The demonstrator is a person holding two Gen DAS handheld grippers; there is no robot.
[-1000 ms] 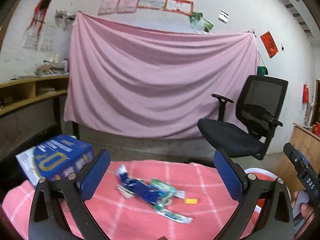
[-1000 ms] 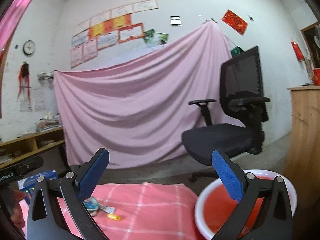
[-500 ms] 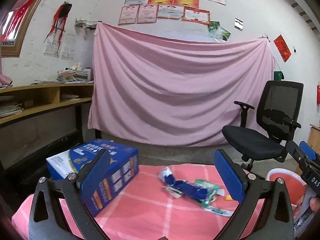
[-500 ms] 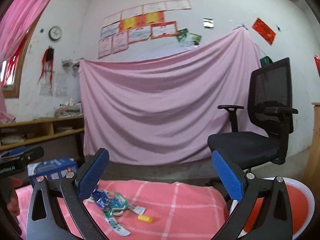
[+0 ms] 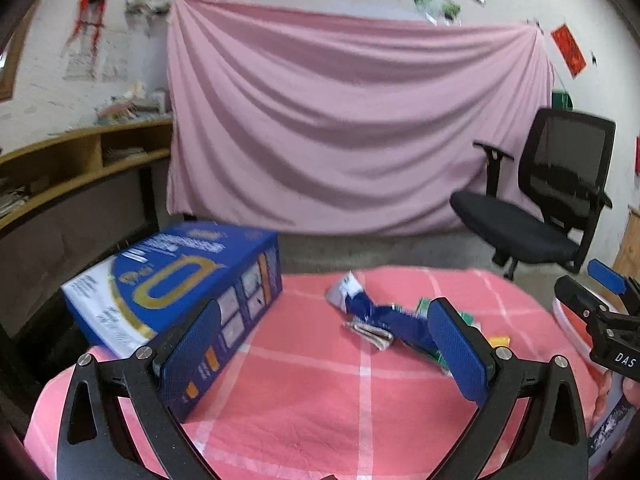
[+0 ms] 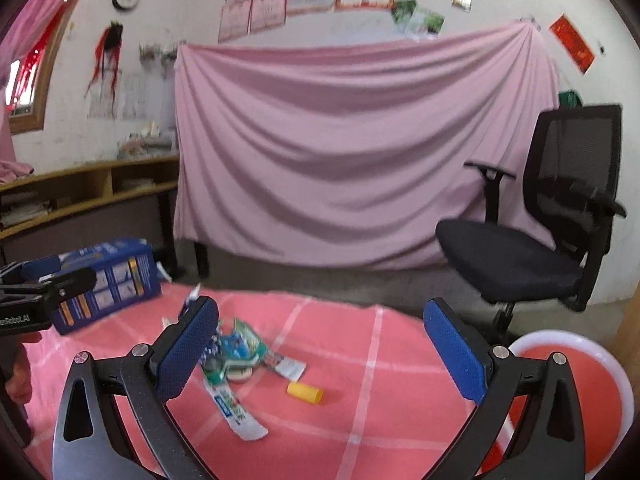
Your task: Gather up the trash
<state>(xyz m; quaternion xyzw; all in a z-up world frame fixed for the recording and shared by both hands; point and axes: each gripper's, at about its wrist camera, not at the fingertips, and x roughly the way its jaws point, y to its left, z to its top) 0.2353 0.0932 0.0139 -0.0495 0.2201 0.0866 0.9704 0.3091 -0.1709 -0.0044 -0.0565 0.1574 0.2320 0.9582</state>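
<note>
Two grippers, both spread wide and holding nothing.

Left wrist view: left gripper (image 5: pixel 324 354) hovers level above the pink checked tabletop (image 5: pixel 312 408), fingers pointing toward the far edge. Crumpled wrappers (image 5: pixel 384 318) lie ahead, right of centre; the right finger covers part of the pile. Blue carton (image 5: pixel 180 292) sits at left, partly behind the left finger. Right gripper (image 5: pixel 604 300) enters at the right edge, cut off by the frame.

Right wrist view: right gripper (image 6: pixel 322 354) hovers above the same tabletop. Wrappers (image 6: pixel 236 348) lie just beside its left finger, a small yellow piece (image 6: pixel 305 392) near them. Red basin (image 6: pixel 576 392) sits at lower right, partly hidden by the right finger. Background is blurred.
</note>
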